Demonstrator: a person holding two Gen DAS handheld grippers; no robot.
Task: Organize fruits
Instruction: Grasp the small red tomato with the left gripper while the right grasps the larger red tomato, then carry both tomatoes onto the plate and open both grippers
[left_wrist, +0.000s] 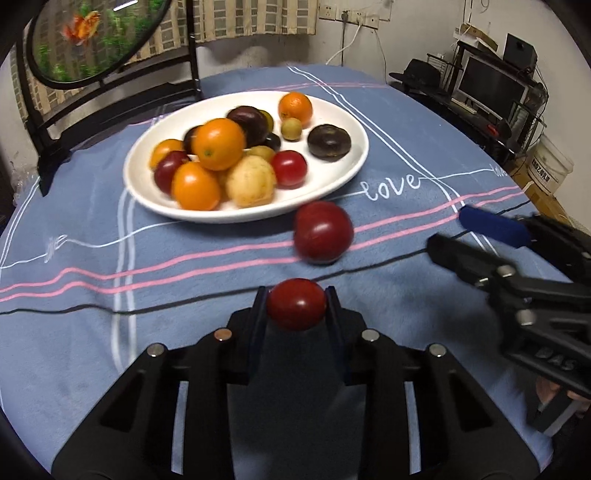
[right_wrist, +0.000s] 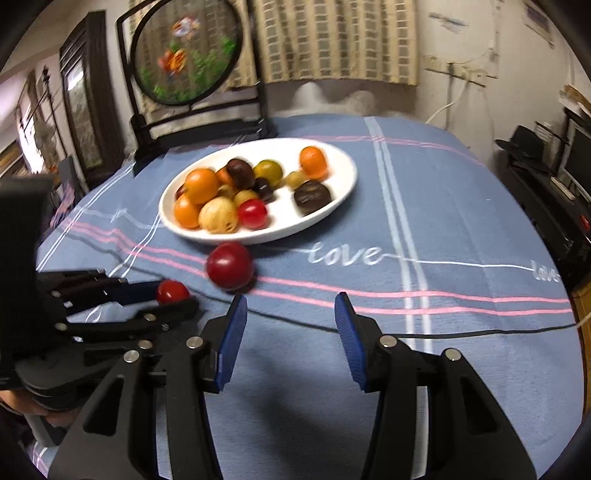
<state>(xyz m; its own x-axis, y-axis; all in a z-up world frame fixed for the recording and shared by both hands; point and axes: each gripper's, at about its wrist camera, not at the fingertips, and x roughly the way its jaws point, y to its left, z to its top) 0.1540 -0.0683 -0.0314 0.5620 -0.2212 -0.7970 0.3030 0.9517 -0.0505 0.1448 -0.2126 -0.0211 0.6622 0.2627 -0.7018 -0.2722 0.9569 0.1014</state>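
On the table's blue striped cloth (left_wrist: 110, 229) reading "love", fruit fills a white oval plate (left_wrist: 343, 173).
Left gripper (left_wrist: 296, 301) clenches a small red fruit (left_wrist: 296, 308) near the front edge; right gripper (right_wrist: 291, 314) gapes empty.

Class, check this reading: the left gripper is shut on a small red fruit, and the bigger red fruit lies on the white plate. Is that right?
Not quite. The bigger red fruit lies on the tablecloth just beside the white plate, as the left wrist view shows. The left gripper is indeed shut on the small red fruit.

light: dim indoor, soft shadows | blur: fruit smeared | edges: fisheye bend, dark corners
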